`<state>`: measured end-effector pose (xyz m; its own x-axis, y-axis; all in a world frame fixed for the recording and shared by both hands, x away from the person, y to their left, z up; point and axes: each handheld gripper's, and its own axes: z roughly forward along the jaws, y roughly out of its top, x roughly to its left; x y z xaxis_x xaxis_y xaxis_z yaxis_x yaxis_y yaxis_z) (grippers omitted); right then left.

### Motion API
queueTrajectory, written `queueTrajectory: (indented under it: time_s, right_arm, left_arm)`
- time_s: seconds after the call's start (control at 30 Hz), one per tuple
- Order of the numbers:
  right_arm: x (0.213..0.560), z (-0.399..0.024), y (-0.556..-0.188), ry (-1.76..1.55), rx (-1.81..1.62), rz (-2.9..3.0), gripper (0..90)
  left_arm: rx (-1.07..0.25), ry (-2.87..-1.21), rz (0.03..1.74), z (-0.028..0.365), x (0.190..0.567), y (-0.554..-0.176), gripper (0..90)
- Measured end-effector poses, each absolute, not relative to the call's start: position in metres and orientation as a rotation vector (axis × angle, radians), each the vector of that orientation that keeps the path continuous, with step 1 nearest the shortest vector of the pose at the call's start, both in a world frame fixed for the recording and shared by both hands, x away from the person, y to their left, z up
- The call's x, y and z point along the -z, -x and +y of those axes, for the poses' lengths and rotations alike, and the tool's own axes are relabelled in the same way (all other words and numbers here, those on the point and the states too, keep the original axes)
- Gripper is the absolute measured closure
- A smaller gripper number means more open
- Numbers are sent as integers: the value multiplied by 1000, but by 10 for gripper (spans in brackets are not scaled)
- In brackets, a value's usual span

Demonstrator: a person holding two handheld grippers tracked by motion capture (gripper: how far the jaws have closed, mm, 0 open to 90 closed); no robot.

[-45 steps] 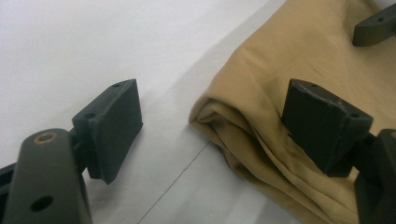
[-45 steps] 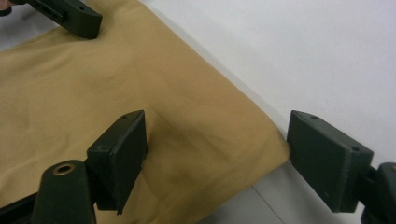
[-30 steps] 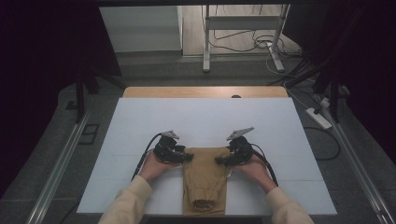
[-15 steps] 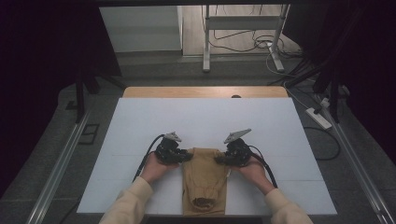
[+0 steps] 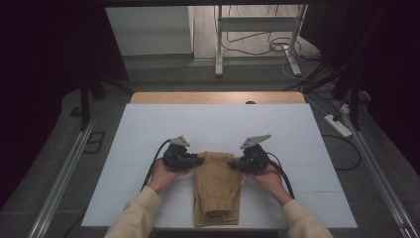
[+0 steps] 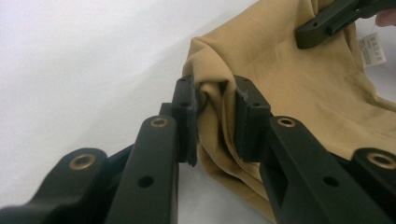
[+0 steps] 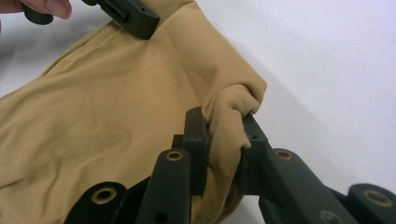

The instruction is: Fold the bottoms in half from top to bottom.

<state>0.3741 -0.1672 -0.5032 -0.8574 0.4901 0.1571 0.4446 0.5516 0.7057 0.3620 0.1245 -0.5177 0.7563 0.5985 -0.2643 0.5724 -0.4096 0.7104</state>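
High view, cloth: I see a tan garment lying on the white table, folded lengthwise, near the table's front edge, its far end between my two grippers.
High view, grippers: my left gripper pinches the far left corner and my right gripper the far right corner.
High view, change: compared with a second ago, both grippers and the garment's far edge sit slightly farther up the table, and the cloth looks drawn out longer.
Left gripper view, grip: the left gripper is clenched on a bunched fold of the tan garment; the other gripper bites the cloth farther off, near a small white label.
Right gripper view, grip: the right gripper is clamped on a gathered corner of the garment; the left gripper grips the opposite corner.
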Motion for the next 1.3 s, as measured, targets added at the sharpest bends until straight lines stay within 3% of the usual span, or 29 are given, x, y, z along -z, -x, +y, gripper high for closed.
queueTrajectory:
  time_s: [1.3]
  right_arm:
    - [477,-158,-445,-889,-1154,2541,782]
  left_arm:
    - [-151,-2081,905,122,490,-445,724]
